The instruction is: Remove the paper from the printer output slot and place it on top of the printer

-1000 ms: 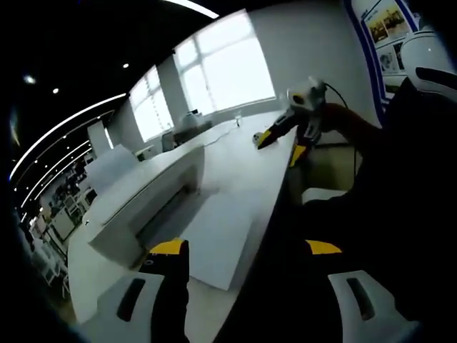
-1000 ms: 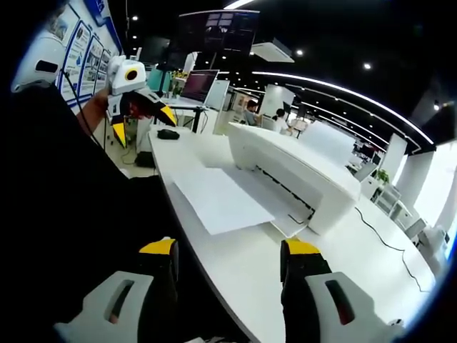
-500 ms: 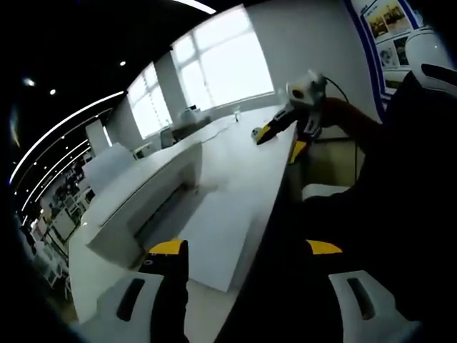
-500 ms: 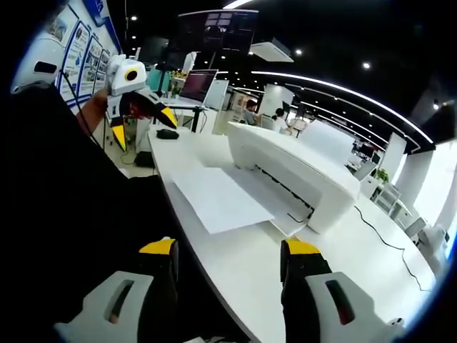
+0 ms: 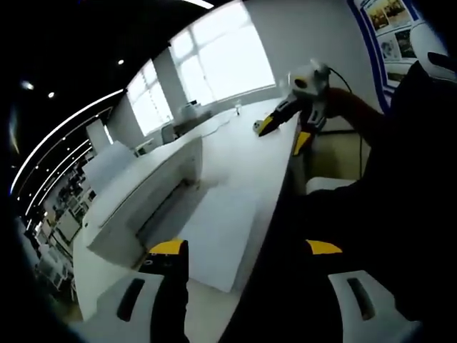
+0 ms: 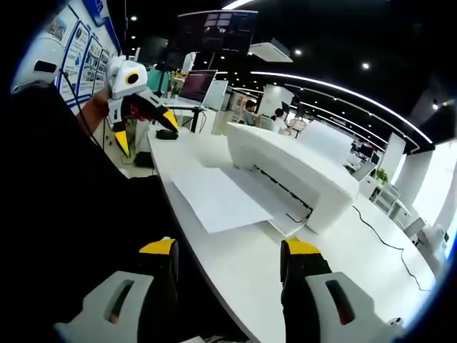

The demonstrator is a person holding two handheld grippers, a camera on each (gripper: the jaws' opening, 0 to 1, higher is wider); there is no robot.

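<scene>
From my right tongs (image 6: 227, 256) I see the paper (image 6: 218, 199) lying on the printer (image 6: 293, 175) output tray, its near edge overhanging toward the worktop (image 6: 243, 264) rim. My left tongs (image 6: 143, 121) hover clear of that rim. Both tongs gape wide, holding nothing.

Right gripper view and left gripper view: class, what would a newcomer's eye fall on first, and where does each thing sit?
A long white printer stands on the white table, with a sheet of paper reaching out from its output slot toward the table's near edge. In the right gripper view, the left gripper hangs open in the air at upper left, beyond the table's end. In the left gripper view, bright windows glow behind the table.
</scene>
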